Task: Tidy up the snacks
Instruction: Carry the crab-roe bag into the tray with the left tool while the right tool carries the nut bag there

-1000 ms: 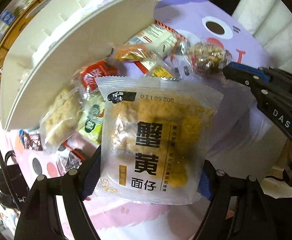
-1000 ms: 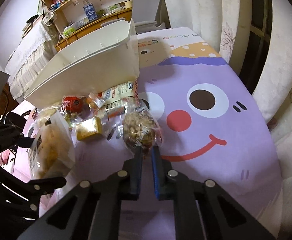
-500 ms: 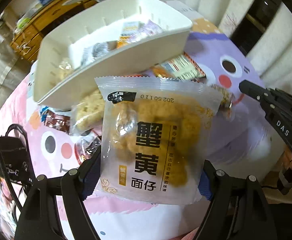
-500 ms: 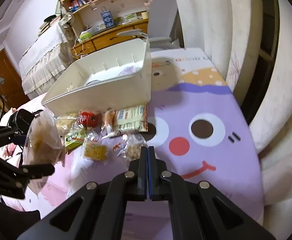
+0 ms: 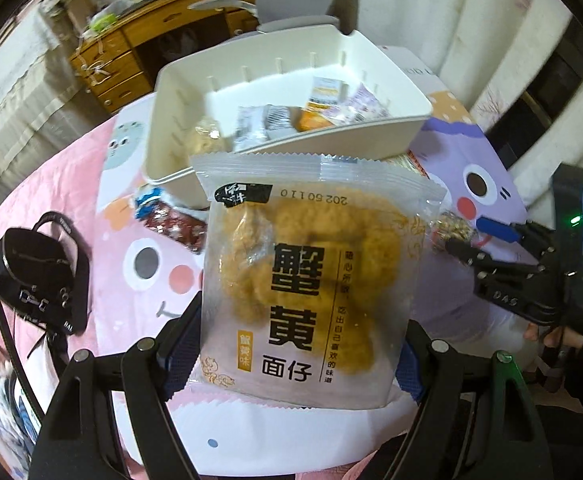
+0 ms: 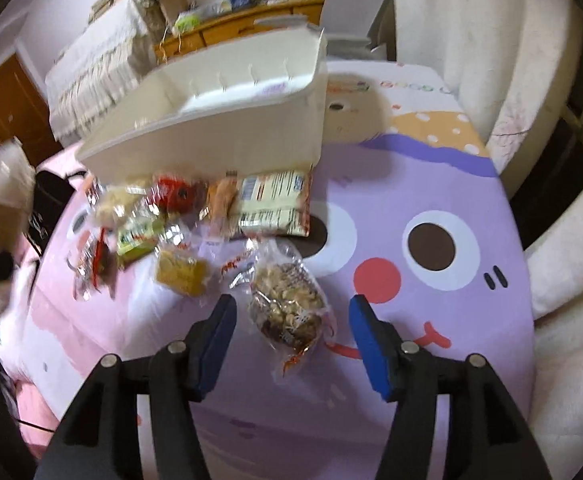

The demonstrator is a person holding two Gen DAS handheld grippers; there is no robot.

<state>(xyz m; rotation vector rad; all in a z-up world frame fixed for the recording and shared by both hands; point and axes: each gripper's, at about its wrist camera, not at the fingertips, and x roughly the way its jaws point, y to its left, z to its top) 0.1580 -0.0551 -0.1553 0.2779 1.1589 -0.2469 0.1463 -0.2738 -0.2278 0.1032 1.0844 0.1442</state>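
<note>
My left gripper (image 5: 291, 356) is shut on a clear packet of golden noodle snack (image 5: 311, 280) and holds it up in front of the white bin (image 5: 375, 136), which has several snacks inside. My right gripper (image 6: 291, 320) is open, its jaws on either side of a clear bag of mixed nuts (image 6: 287, 308) lying on the purple cartoon sheet (image 6: 431, 300). It also shows at the right of the left wrist view (image 5: 487, 248). Several loose packets (image 6: 195, 216) lie in front of the bin (image 6: 231, 136).
A black strap bag (image 5: 39, 276) lies on the pink part of the sheet at the left. A wooden desk (image 5: 139, 36) and curtains stand behind the bin. A striped cracker packet (image 6: 275, 204) lies against the bin's near wall.
My left gripper has risen with the noodle packet, so the bin's inside now shows. My right gripper was shut half a second ago and has opened around the nut bag.
</note>
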